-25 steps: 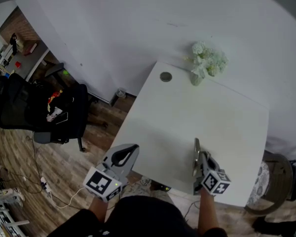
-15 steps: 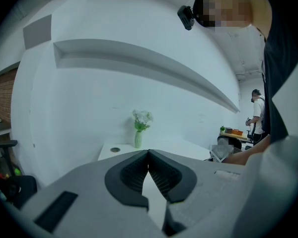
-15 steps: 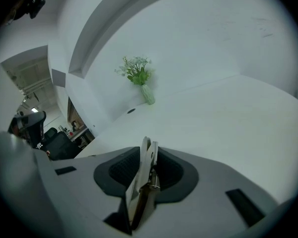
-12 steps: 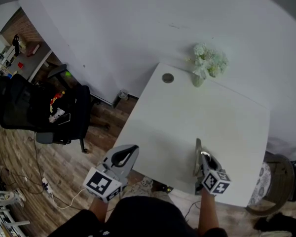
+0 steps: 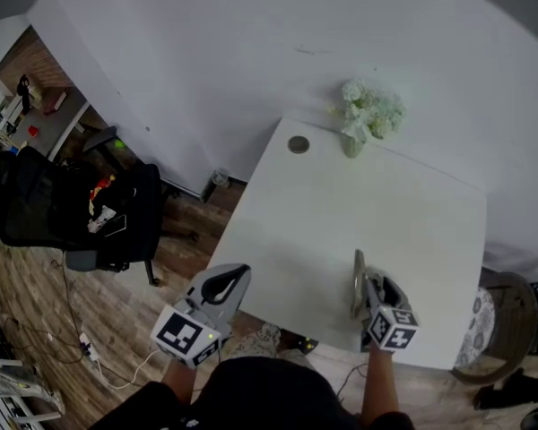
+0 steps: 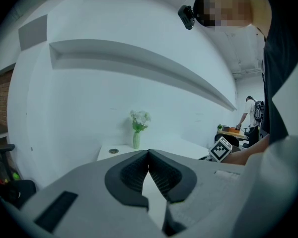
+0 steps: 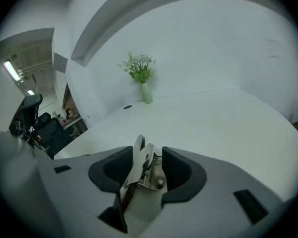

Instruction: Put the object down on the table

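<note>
Metal clip (image 7: 140,158) stands between the opening right tongs (image 7: 148,165); left tongs (image 6: 148,155) closed.

Bright, even, soft-shadowed light; fisheye views bulge, with dark vignetted corners.

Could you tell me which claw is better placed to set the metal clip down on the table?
The right claw: its jaws are opening around the metal clip, just above the table. The left claw is shut and empty at the table's edge.
</note>
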`<state>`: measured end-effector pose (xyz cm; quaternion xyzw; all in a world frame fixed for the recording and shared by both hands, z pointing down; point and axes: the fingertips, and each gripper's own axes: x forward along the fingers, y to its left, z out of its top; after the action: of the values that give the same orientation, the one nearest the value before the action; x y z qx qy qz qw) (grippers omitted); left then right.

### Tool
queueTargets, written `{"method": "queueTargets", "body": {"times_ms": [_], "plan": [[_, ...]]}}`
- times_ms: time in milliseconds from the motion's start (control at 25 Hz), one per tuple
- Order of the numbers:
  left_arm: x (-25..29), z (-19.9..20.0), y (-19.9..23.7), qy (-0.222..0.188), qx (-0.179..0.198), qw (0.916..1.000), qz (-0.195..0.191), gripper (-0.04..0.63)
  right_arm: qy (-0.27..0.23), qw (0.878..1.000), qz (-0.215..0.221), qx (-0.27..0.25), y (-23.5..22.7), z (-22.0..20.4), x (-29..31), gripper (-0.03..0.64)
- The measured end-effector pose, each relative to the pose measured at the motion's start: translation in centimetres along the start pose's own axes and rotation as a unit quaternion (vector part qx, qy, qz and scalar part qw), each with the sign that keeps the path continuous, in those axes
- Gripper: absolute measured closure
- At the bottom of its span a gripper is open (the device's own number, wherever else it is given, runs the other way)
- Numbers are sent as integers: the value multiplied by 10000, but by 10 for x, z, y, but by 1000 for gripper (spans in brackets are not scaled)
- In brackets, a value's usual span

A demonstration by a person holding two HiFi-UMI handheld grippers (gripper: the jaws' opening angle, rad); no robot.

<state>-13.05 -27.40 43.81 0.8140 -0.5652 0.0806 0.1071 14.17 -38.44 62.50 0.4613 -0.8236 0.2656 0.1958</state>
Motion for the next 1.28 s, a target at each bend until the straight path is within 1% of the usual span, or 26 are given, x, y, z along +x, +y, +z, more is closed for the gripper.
{"method": "queueTargets", "body": {"times_ms": [200,320,480,640,720,960,1280], "plan": [[7,3,-5,-39,40,9998,-169,597,-441,9989,4,182,-1,22,-20,436],[15,8,-10,-75,67,9994,-337,597,-823,9963,94,245,7,43,-38,460],[26,15,-20,-154,103,9980,-602,597,-1354,9903,181,242,18,68,-68,527],[40,21,-30,-210,143,9960,-853,597,-1753,9843,120,146,25,88,-99,593],[45,24,-37,-234,158,9948,-973,597,-1928,9811,96,121,28,97,-114,612],[57,29,-53,-301,173,9913,-1268,597,-2235,9747,56,30,37,112,-150,618],[62,25,-64,-267,125,9892,-1438,597,-2334,9724,2,63,39,114,-165,618]]}}
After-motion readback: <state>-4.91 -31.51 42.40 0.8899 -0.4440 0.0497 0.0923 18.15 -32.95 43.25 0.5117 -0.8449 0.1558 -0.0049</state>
